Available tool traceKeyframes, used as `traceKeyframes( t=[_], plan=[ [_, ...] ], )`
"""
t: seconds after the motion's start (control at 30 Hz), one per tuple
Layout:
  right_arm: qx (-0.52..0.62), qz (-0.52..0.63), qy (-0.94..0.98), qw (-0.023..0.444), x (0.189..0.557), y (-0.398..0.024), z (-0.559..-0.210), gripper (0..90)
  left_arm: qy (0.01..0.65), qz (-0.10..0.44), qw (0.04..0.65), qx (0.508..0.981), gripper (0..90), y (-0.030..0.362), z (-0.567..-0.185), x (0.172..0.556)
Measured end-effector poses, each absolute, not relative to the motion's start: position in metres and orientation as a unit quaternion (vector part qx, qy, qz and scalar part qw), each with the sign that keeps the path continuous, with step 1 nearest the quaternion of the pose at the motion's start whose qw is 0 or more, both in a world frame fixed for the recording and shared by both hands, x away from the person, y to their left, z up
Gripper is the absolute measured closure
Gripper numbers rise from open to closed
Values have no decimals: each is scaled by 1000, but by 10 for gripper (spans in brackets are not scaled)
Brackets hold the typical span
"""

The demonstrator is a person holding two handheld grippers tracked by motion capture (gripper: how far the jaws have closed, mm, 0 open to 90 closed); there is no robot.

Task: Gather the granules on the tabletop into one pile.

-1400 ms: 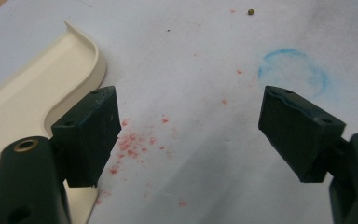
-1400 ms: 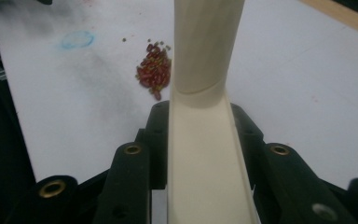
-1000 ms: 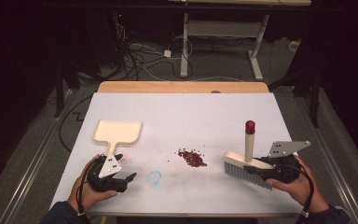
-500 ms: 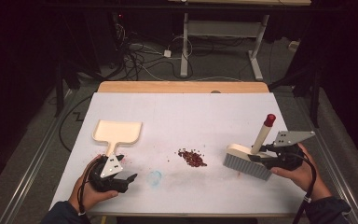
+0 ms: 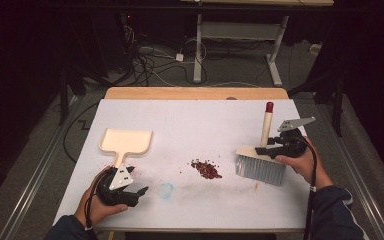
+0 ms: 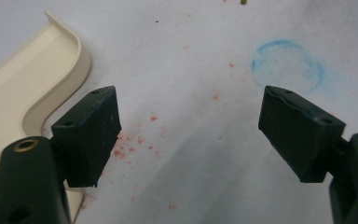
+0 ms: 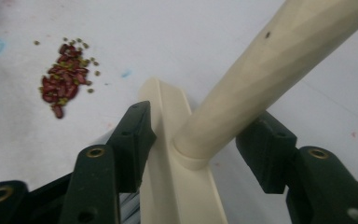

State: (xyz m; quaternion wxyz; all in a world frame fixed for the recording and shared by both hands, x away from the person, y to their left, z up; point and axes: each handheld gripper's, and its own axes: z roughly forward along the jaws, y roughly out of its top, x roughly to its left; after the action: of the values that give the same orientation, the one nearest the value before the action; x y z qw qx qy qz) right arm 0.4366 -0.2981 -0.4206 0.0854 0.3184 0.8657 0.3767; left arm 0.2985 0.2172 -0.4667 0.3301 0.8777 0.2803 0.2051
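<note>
High view first: a second ago my right gripper point(image 5: 269, 147) held the cream wooden brush with grey bristles and a red-tipped handle point(image 5: 260, 161) lower on the white table point(image 5: 195, 120), at about four o'clock; now both sit farther up, near three o'clock, with the handle upright again after tilting. Its jaws have just been opening and now stand apart on either side of the handle base point(image 7: 192, 148), gaps showing on both sides. My left gripper point(image 5: 139, 190) has stayed at seven o'clock, jaws wide apart over bare table. I count one brush, one cream plastic dustpan point(image 5: 126, 141) at nine o'clock, one small pile of dark red beans point(image 5: 206, 169) at the centre, and two grippers.
</note>
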Motion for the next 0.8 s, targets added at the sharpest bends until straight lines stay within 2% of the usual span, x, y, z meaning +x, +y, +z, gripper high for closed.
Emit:
traceKeyframes(
  t=[0.17, 0.23, 0.27, 0.4, 0.7, 0.8],
  plan=[
    [349, 346, 866, 88, 452, -295, -426, 366, 281, 203, 329, 879, 197, 218, -468, 299],
    [367, 329, 862, 120, 456, -296, -424, 338, 281, 202, 328, 879, 197, 218, -468, 298],
    [381, 325, 854, 139, 456, -298, -423, 372, 281, 202, 328, 879, 197, 218, -468, 298],
    [430, 320, 827, 170, 460, -302, -423, 378, 280, 201, 327, 880, 197, 217, -468, 299],
    [493, 283, 807, 160, 468, -284, -447, 449, 277, 198, 322, 883, 197, 215, -469, 300],
    [509, 273, 801, 158, 470, -274, -454, 511, 274, 198, 321, 885, 197, 215, -469, 300]
  ],
)
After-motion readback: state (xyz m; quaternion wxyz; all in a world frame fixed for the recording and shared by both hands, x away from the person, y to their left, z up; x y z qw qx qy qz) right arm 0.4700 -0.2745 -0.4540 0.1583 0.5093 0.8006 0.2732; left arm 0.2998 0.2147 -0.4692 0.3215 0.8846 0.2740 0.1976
